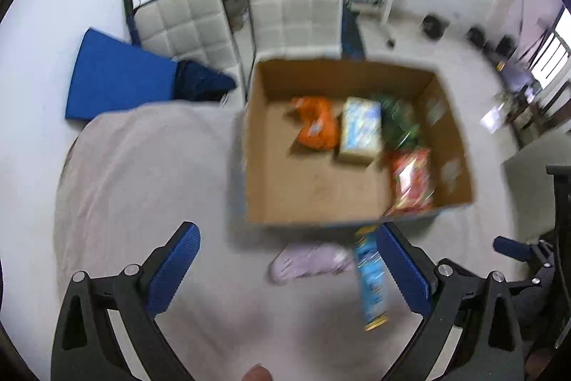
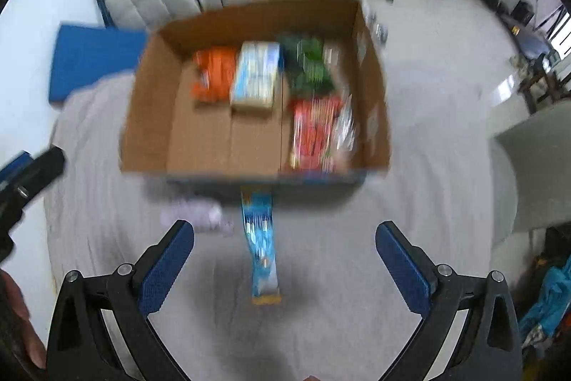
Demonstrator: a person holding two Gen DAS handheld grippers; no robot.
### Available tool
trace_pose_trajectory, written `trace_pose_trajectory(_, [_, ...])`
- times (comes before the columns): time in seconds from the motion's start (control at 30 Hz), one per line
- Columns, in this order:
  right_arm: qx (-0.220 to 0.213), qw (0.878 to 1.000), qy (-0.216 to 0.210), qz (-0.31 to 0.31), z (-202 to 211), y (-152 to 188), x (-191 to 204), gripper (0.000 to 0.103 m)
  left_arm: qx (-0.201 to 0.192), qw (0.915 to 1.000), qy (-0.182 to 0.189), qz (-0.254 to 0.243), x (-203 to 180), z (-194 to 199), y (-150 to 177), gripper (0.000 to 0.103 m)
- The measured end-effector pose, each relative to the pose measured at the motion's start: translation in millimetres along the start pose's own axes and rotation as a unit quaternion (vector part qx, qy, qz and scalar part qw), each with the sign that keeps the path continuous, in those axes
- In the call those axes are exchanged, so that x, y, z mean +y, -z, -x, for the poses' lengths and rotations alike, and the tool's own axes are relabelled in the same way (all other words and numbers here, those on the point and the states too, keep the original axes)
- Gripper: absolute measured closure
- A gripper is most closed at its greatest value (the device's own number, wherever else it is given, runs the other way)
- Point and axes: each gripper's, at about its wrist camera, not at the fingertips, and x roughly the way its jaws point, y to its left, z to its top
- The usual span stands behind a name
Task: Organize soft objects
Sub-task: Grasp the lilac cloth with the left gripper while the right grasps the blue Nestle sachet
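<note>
Both grippers hang high over the bed and look down at it. The left gripper point(image 1: 287, 268) has its two blue fingers spread wide apart, and it holds nothing. The right gripper point(image 2: 285, 261) is spread wide too, and it also holds nothing.

A long blue packet point(image 2: 261, 245) lies flat on the pale bed cover point(image 2: 410, 202), just in front of the cardboard box point(image 2: 150, 116). A soft lilac thing point(image 1: 308, 262) lies beside it; it is too blurry to tell what it is.

Inside the box sit an orange bag point(image 2: 213, 74), a light blue pack point(image 2: 257, 75), a green bag point(image 2: 308, 65) and a red packet point(image 2: 316, 131). They lie close together along the far and right sides of the box. Two white padded chairs point(image 1: 296, 6) stand behind the box.
</note>
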Motion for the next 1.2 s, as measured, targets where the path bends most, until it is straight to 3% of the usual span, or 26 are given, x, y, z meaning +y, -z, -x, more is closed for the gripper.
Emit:
trace_pose_trajectory(0.2, [0.108, 0.994, -0.019, -0.025, -99, 35, -1, 0.0, 0.077, 0.9951, -0.035, -0.051, 0, -64, 32, 0.002])
trace_pose_trajectory(0.33, [0.142, 0.988, -0.036, -0.039, -141, 46, 5, 0.004, 0.117, 0.9879, -0.039, -0.094, -9, -105, 43, 0.002])
trace_pose_trajectory(0.4, [0.157, 0.985, -0.044, -0.049, -159, 49, 8, 0.012, 0.132, 0.983, -0.045, -0.119, -15, -123, 47, 0.002])
trace_pose_trajectory(0.47, [0.183, 0.98, -0.047, -0.058, -174, 54, 9, 0.039, 0.141, 0.9769, -0.057, -0.151, -22, -138, 51, 0.002])
trace_pose_trajectory(0.53, [0.178, 0.982, -0.034, -0.053, -174, 56, 10, 0.051, 0.145, 0.9717, -0.066, -0.175, -29, -148, 53, 0.002])
trace_pose_trajectory(0.57, [0.174, 0.983, -0.023, -0.046, -172, 57, 12, 0.071, 0.145, 0.9697, -0.066, -0.185, -32, -151, 53, 0.002])
trace_pose_trajectory(0.6, [0.176, 0.983, -0.015, -0.044, -171, 59, 11, 0.074, 0.146, 0.9666, -0.067, -0.199, -37, -155, 53, 0.002])
trace_pose_trajectory(0.73, [0.181, 0.982, 0.0, -0.048, -162, 71, -6, 0.076, 0.143, 0.9507, -0.081, -0.263, -61, -170, 54, 0.002])
trace_pose_trajectory(0.8, [0.18, 0.983, 0.01, -0.044, -155, 79, -18, 0.077, 0.145, 0.9384, -0.093, -0.3, -76, -180, 56, 0.002])
trace_pose_trajectory(0.93, [0.175, 0.984, 0.026, -0.036, -141, 91, -41, 0.077, 0.176, 0.9212, -0.071, -0.34, -97, -200, 64, 0.0])
trace_pose_trajectory(1.1, [0.178, 0.982, 0.034, -0.045, -138, 100, -60, 0.077, 0.17, 0.9294, -0.053, -0.323, -100, -198, 63, 0.001])
trace_pose_trajectory(1.17, [0.18, 0.982, 0.036, -0.049, -140, 104, -65, 0.077, 0.166, 0.9331, -0.05, -0.315, -99, -194, 66, 0.007])
trace_pose_trajectory(1.2, [0.181, 0.982, 0.035, -0.051, -140, 107, -66, 0.077, 0.172, 0.9354, -0.038, -0.307, -98, -192, 67, 0.029])
